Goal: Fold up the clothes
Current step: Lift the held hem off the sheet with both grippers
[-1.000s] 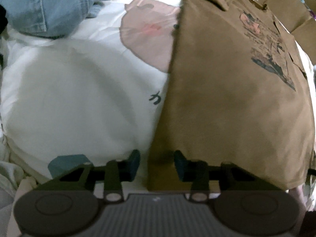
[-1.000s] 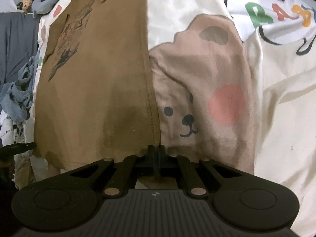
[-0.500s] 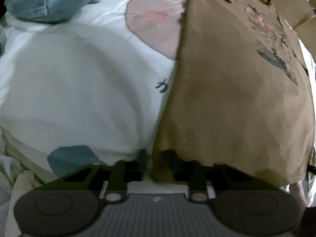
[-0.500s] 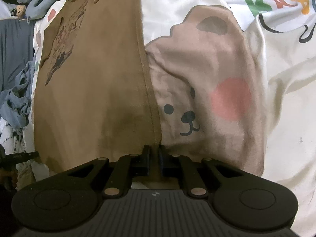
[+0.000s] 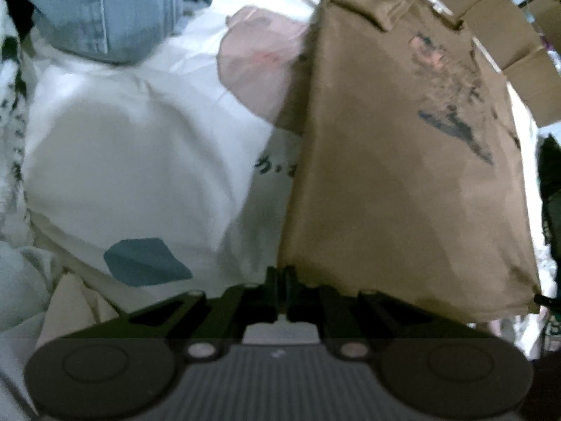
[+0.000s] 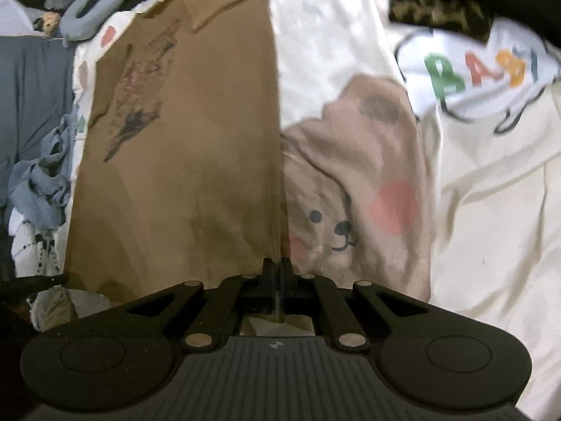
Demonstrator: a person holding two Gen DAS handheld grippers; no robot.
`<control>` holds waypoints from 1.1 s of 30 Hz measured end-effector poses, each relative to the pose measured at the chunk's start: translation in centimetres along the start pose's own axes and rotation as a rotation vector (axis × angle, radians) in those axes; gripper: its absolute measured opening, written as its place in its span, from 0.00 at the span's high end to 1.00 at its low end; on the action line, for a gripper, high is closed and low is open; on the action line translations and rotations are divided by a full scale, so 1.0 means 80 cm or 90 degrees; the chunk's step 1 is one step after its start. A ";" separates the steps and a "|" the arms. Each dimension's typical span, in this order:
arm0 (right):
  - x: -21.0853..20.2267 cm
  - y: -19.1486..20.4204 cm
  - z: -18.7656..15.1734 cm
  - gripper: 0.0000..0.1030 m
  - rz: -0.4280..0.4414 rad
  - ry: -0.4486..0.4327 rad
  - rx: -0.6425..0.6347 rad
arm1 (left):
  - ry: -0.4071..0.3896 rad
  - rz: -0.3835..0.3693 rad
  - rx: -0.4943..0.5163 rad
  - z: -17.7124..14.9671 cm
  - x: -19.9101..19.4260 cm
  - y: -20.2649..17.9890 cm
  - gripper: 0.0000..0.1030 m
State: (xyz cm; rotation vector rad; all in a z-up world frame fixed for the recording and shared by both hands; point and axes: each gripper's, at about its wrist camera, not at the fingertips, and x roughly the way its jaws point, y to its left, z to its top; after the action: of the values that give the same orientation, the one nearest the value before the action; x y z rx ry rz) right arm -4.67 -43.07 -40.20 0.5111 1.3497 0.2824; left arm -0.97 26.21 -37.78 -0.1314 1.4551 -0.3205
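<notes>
A brown T-shirt (image 5: 403, 182) with a faded chest print lies lengthwise on a white bedsheet (image 5: 140, 161), sides folded in. My left gripper (image 5: 282, 273) is shut on the shirt's near left hem corner. In the right wrist view the same brown T-shirt (image 6: 182, 161) fills the left half. My right gripper (image 6: 277, 266) is shut on its near right hem corner, with the fabric edge pinched between the fingers.
The bedsheet carries a pink bear print (image 6: 354, 189) and coloured letters (image 6: 477, 66). Blue jeans (image 5: 105, 10) lie at the far left. Cardboard boxes (image 5: 498, 24) stand beyond the collar. Blue-grey clothes (image 6: 38, 182) are heaped beside the shirt.
My left gripper went from open to shut on the shirt's hem corner. My right gripper stayed shut on its corner. Both views have shifted slightly with the hem.
</notes>
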 end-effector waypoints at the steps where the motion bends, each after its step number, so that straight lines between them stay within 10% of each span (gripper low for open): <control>1: -0.008 0.004 0.001 1.00 0.001 -0.003 -0.006 | -0.003 -0.006 0.002 -0.005 -0.010 0.002 0.97; 33: -0.120 -0.001 -0.048 1.00 -0.002 -0.044 0.005 | -0.040 -0.081 -0.025 -0.071 -0.093 -0.013 0.97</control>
State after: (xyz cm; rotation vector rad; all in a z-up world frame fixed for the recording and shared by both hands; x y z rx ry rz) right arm -10.45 -46.97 -32.59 0.5206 1.2852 0.2549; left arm -7.37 28.02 -31.12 -0.2646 1.3943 -0.3877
